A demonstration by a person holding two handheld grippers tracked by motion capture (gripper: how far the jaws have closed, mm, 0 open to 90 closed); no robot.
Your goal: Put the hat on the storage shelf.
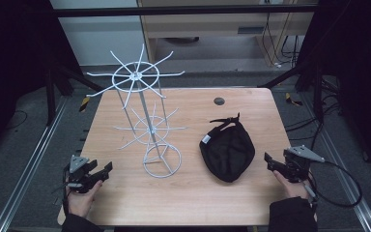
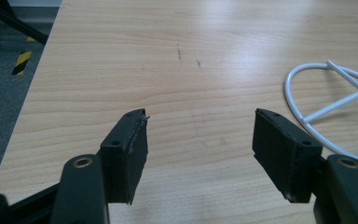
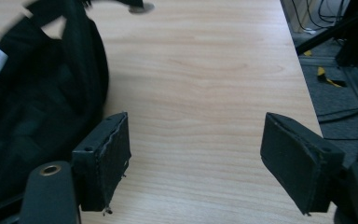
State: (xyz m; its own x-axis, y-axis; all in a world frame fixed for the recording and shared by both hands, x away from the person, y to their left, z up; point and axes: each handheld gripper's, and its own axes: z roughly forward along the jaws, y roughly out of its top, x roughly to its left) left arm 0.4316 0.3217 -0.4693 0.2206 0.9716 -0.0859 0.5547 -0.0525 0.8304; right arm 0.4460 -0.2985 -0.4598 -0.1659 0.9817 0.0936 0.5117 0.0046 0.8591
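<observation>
Wide wooden table (image 1: 183,193), pale grain, and everything sits well inside its edges. Biggest piece on it is the white wire rack (image 1: 145,113), standing upright left of centre: a ring base, a thin mast, two tiers of spokes fanning out. The top tier reaches past the far table edge against the grey floor, where the thin wires are hard to trace. In the left gripper view its base ring (image 2: 328,100) comes in at the right and is cut off by the frame edge.

Right of centre lies the black cap (image 1: 227,150), crown down, hollow side up, a small white label on its left rim. Its dark folds swallow all detail; strap and lining blur together. In the right gripper view the cap (image 3: 32,98) is smeared and cropped at the left border, just beside the left jaw, not touching it as far as I can tell.

Left gripper (image 1: 107,170), at the near left corner, jaws wide apart over bare wood, nothing between them. Right gripper (image 1: 269,161), at the near right edge, jaws spread wide too, empty, pointing toward the cap and close to it.
</observation>
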